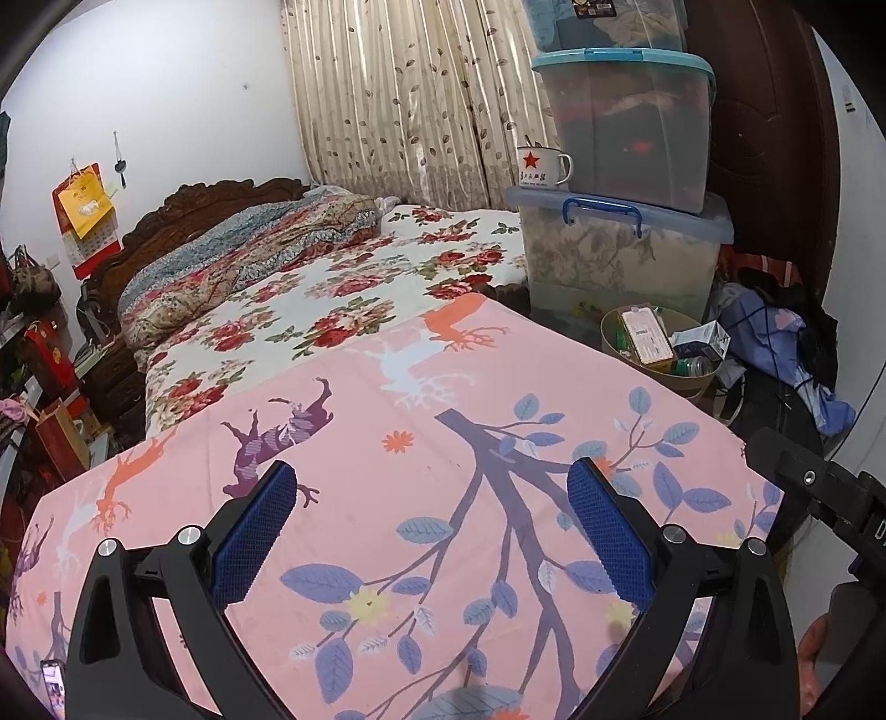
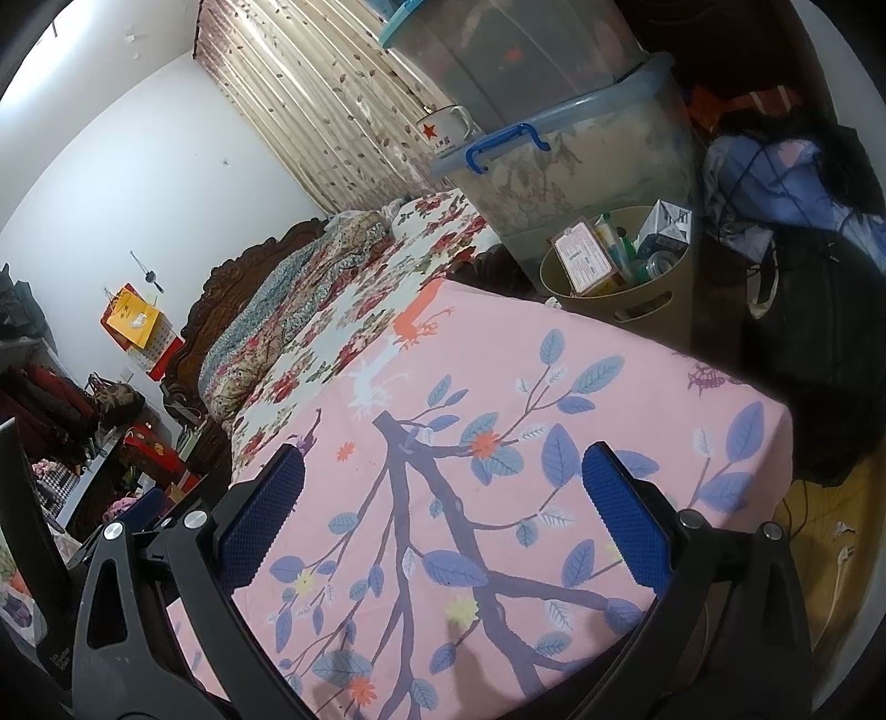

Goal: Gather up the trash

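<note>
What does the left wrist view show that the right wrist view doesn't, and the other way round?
Only the left wrist view shows the right gripper's body at its edge and a third storage box atop the stack. Only the right wrist view shows the bin's side handle slots and yellow floor. Both show the pink cloth, the filled trash bin, the star mug, and open, empty jaws.

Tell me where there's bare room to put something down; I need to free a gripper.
The pink sheet is bare from the left gripper and right gripper up to the floral bedspread. It is crowded by the waste basket, already full, beside the stacked storage bins.
</note>
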`<state>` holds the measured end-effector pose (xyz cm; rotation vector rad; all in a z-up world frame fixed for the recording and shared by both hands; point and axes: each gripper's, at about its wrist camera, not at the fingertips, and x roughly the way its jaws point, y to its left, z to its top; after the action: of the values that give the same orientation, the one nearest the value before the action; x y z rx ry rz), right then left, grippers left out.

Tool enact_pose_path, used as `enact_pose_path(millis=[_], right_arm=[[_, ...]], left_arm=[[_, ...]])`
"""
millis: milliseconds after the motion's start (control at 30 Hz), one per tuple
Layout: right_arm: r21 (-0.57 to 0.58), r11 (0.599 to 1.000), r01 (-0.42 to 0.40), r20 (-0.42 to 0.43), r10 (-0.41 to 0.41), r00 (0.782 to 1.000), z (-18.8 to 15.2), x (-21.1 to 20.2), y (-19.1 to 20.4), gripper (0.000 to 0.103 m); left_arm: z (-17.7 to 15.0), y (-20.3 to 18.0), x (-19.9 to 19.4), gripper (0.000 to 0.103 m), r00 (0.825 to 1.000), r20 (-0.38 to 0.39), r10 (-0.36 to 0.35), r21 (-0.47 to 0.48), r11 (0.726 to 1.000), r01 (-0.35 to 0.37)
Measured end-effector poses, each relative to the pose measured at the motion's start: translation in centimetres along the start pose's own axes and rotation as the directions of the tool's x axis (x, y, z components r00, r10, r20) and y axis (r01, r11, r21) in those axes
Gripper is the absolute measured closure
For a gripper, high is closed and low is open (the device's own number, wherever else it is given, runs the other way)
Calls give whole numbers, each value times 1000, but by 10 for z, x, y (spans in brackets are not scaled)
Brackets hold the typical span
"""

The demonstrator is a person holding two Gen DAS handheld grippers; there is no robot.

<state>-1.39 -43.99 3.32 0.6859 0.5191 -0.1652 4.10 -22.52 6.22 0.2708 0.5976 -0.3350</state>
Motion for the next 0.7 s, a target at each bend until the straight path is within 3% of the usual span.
enact_pose_path(millis=[700], right_arm=[[11, 1000, 1, -7, -1, 1000, -5, 0, -3, 4]], left_arm=[[-2, 0, 2, 9, 1000, -10, -10, -2, 1000, 10]])
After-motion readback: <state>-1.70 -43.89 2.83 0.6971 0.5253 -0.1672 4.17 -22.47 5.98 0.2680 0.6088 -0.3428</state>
